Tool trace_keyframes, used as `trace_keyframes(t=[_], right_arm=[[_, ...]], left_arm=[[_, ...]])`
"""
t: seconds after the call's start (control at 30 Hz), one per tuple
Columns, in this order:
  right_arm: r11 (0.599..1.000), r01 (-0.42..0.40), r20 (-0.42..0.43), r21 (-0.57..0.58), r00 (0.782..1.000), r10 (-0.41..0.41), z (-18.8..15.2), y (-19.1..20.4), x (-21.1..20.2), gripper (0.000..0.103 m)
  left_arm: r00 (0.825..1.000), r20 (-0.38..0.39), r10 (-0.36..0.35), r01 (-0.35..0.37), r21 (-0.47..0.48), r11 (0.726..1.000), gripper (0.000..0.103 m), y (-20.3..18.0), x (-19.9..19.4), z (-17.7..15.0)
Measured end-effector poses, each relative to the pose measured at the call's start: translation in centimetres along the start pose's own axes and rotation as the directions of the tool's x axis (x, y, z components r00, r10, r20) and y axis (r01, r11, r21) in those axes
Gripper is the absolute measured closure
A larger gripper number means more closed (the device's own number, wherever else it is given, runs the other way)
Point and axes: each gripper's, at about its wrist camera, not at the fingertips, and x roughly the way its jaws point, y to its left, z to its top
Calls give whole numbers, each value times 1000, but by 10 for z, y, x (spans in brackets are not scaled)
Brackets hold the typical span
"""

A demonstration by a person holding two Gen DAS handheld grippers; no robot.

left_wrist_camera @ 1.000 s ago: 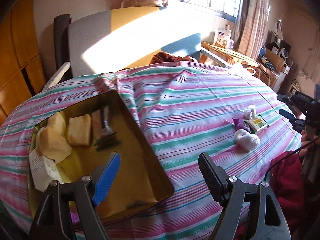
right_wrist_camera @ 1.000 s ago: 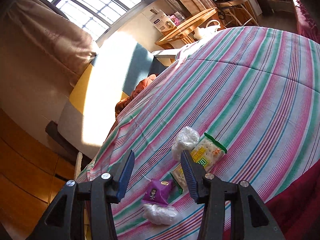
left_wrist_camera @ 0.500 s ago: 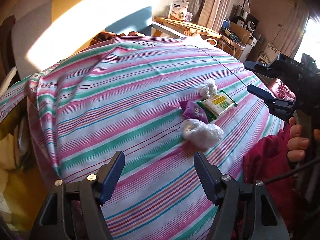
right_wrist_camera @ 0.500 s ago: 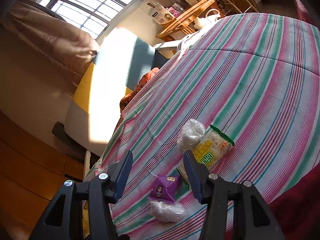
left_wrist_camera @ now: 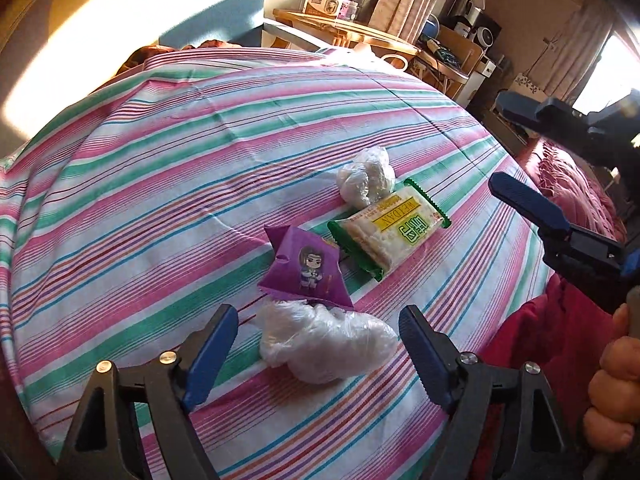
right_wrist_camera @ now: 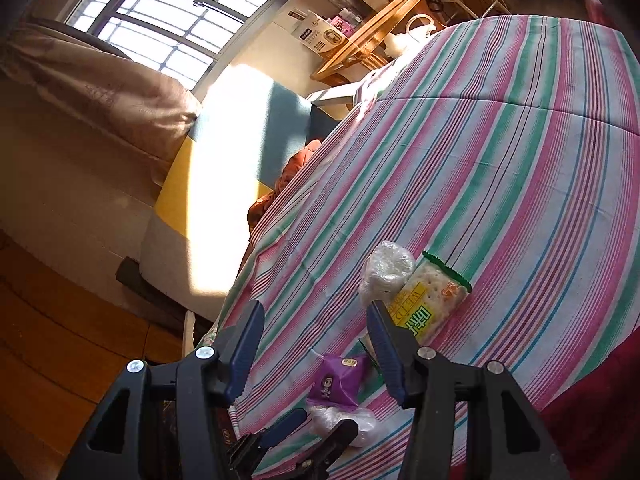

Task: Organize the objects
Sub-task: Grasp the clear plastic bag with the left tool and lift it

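Several snacks lie on the striped cloth (left_wrist_camera: 160,184). A clear plastic-wrapped white bundle (left_wrist_camera: 324,344) lies between the jaws of my open left gripper (left_wrist_camera: 318,348). Beyond it lie a purple cartoon packet (left_wrist_camera: 306,268), a green and yellow cracker pack (left_wrist_camera: 390,228) and a second clear-wrapped white bundle (left_wrist_camera: 366,176). My right gripper (right_wrist_camera: 316,336) is open and empty, held above the purple packet (right_wrist_camera: 338,376), cracker pack (right_wrist_camera: 428,304) and far bundle (right_wrist_camera: 386,272). It also shows in the left wrist view (left_wrist_camera: 516,152) at the right.
A sunlit sofa (right_wrist_camera: 224,184) stands behind the table. A wooden side table (left_wrist_camera: 340,32) with a box is at the back. A red garment (left_wrist_camera: 540,360) is at the table's near right edge, by the hand holding the right gripper.
My left gripper has swung right from the box of items and closed in on the snack group, with the near wrapped bundle now between its jaws. The right gripper stays hovering, open.
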Motion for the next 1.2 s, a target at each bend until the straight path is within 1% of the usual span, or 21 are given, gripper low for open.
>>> trace_keyframes(t=[0.03,0.1,0.17,0.27,0.33,0.47,0.6,0.7,0.77,0.87,1.0,1.1,1.2], right_arm=[[1000,0,1,8,1000,0,0,-2,0,49],[1000,6,2,24,1000,-6,1,-4,0,49],[999,17,-3,30,1000,-17,1,-6,1,48],[998,60,-15,19,998,-59,0,-5,4,48],[996,87,-30,20,996,-87,0,-6,8,48],[989,144,-57,14,988,-143,-2,-7,13,48],[982,190,-64,-2,980,-190,-3,-7,16,48],[977,215,-64,-2,975,-215,-3,-8,16,48],[973,230,-61,0,971,-230,-3,-9,16,48],[969,249,-65,-6,966,-248,-3,-9,17,48],[961,275,-70,-41,958,-277,-5,-5,20,48],[955,289,-84,-65,952,-294,-7,-2,24,48],[942,314,-109,-117,939,-326,-8,4,32,48]], left_arm=[[1000,-15,3,-3,15,1000,45,-1,5,-1],[1000,9,-14,14,9,1000,47,3,2,-6],[1000,16,-20,20,9,1000,49,9,-5,-13],[1000,18,-20,20,-24,1000,49,27,-19,-27],[1000,30,-3,4,-38,999,49,38,-31,-38],[998,56,23,-21,-33,999,48,55,-51,-66],[994,101,44,-42,-16,999,48,60,-65,-89],[992,114,45,-42,-36,998,48,63,-63,-94],[993,105,44,-39,-48,998,49,64,-55,-93],[990,129,59,-55,-31,998,49,62,-52,-95],[990,134,50,-45,-42,998,49,64,-51,-96],[987,148,62,-61,-13,998,48,61,-51,-99],[984,166,69,-71,8,997,48,59,-50,-102]])
